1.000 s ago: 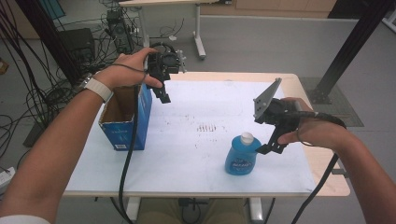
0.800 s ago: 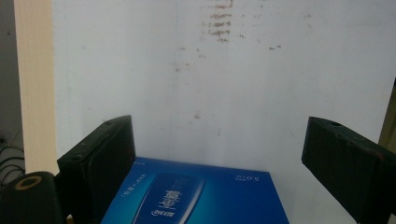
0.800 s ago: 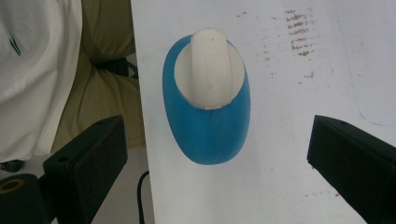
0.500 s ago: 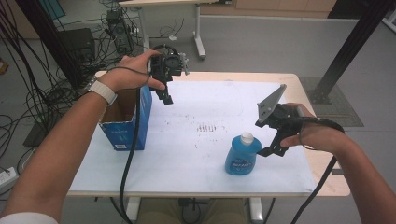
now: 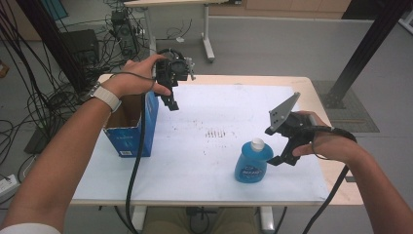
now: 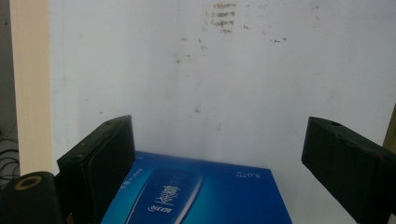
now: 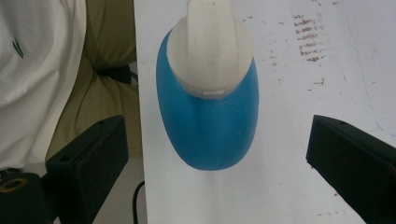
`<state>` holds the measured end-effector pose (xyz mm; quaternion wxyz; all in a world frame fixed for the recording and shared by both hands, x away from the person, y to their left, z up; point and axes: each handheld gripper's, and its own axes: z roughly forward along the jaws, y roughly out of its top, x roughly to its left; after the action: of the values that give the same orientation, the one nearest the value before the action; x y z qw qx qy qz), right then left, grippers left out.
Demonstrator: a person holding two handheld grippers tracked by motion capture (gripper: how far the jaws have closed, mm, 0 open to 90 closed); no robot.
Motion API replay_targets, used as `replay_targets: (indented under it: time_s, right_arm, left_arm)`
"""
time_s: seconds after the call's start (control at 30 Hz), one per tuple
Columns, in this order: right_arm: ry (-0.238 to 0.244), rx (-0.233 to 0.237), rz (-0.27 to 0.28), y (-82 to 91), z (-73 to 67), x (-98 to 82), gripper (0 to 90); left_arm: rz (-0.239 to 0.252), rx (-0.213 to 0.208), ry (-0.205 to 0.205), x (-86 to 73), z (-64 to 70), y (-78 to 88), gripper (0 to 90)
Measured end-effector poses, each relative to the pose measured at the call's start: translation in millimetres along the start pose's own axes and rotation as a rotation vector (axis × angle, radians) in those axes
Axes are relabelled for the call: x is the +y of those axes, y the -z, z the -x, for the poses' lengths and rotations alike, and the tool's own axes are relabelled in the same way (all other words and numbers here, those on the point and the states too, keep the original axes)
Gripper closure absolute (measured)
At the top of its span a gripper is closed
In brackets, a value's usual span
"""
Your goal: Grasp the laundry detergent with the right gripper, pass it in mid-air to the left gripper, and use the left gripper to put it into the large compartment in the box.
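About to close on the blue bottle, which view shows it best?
The right gripper view: the blue bottle sits large and centred between the right gripper's open jaws, white cap up. The high view shows it small but whole, upright beside that gripper.

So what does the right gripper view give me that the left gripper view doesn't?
Right gripper view: the blue bottle with its white cap, standing between the open jaws of the right gripper with gaps on both sides, and the person's shirt past the table edge. Left gripper view: the blue box below the open left gripper. Both: the stained white table cover.
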<state>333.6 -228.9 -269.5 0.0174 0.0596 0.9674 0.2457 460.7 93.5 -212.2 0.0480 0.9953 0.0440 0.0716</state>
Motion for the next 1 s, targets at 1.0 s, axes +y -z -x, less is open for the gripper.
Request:
replay_targets:
  time_s: [1.0]
  right_arm:
    - [0.003,0.031,0.045,-11.2,1.8,-15.3,5.6]
  left_arm:
    - [-0.002,-0.004,0.006,2.7,1.0,-5.9,10.1]
